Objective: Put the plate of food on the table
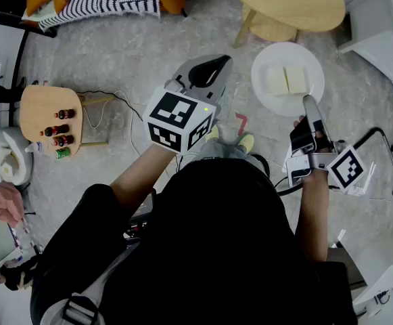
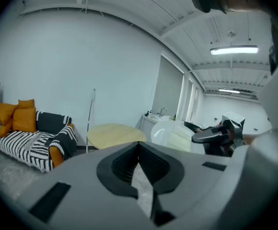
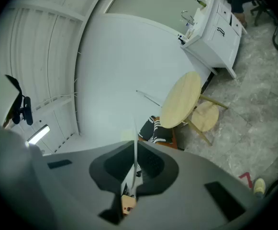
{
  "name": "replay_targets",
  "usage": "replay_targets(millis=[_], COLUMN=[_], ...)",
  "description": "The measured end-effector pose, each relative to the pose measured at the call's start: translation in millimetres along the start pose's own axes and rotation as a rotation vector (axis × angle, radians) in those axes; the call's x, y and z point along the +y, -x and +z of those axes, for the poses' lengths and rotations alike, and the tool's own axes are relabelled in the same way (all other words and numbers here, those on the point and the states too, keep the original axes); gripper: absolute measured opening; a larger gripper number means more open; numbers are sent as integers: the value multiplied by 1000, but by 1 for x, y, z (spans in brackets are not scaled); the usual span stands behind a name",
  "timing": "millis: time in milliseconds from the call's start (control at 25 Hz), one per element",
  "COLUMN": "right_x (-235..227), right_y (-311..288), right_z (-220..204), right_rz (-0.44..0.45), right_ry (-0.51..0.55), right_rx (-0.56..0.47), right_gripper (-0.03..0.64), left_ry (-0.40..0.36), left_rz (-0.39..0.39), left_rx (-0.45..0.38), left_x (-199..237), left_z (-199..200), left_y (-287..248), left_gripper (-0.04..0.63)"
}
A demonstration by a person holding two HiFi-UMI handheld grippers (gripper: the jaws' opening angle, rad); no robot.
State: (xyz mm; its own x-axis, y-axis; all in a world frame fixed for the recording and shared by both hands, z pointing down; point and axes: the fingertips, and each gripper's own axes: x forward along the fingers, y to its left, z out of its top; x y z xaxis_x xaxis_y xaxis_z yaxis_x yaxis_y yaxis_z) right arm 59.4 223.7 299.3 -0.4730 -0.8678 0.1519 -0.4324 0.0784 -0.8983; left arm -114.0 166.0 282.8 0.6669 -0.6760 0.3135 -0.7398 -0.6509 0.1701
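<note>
Both bare forearms (image 1: pixel 142 175) reach forward from the torso. The left gripper (image 1: pixel 210 66) points ahead, its jaws together and empty. The right gripper (image 1: pixel 309 104) pinches the plate (image 1: pixel 272 103) by its near rim.

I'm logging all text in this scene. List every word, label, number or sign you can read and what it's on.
No readable text in any view.
Left marker cube, right marker cube: black-and-white square patterns only, no letters.
Bottles on the small wooden table: labels too small to read.
Red mark on the floor: an angular shape, not a legible character.
</note>
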Motion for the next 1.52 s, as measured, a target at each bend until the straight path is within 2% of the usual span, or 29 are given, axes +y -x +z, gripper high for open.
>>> replay_targets(millis=[560, 1080, 1520], right_x=[5, 16, 32], right_y=[0, -17, -14], right_z=[-1, -36, -39], right_rz=[-11, -40, -39], right_ry=[6, 12, 43], right_rx=[-11, -42, -76], right_gripper=[20, 20, 20], left_ry=[2, 13, 11], left_rz=[-41, -74, -87], left_rx=[-4, -20, -57], left_x=[-10, 21, 28], left_z=[7, -4, 4], left_y=[2, 27, 43], left_gripper=[6, 6, 6])
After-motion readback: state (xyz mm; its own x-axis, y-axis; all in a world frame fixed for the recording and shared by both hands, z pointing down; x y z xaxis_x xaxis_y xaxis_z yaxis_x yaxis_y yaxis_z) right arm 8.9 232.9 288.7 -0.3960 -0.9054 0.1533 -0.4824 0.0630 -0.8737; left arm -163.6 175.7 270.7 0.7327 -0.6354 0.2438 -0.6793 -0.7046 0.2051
